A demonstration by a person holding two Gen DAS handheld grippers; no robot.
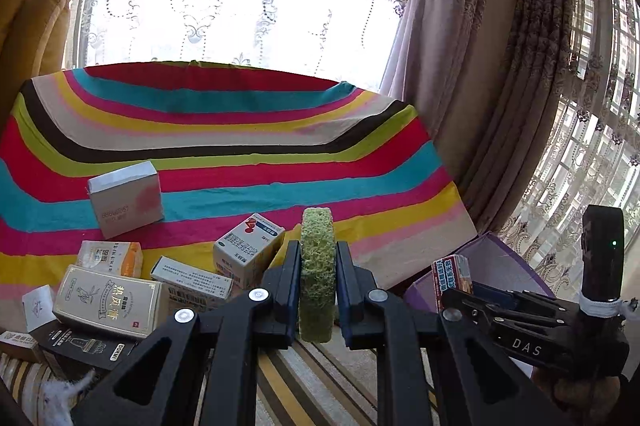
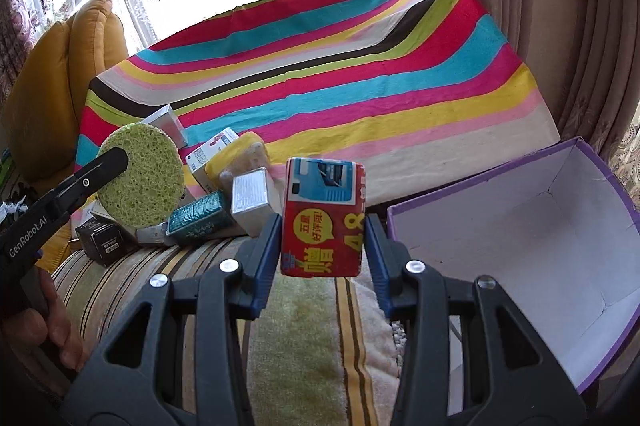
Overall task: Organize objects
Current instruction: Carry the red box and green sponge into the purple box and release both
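Observation:
My left gripper (image 1: 318,258) is shut on a round green sponge (image 1: 317,274), held edge-on and lifted above the pile; in the right wrist view the same sponge (image 2: 141,175) shows its flat face. My right gripper (image 2: 323,222) is shut on a red and blue box (image 2: 323,218) with yellow print, raised over the striped cushion. In the left wrist view that red box (image 1: 451,278) shows at the right, in front of the purple box (image 1: 488,266). The open purple box (image 2: 520,226) with a white inside stands just right of my right gripper.
A pile of small cartons (image 1: 120,290) lies at the left on the striped cloth (image 1: 240,146), among them a white box (image 1: 126,200), a medicine box (image 1: 248,250), a silver box (image 2: 250,200) and a teal one (image 2: 200,218). A yellow cushion (image 2: 60,66) sits far left, curtains (image 1: 480,66) to the right.

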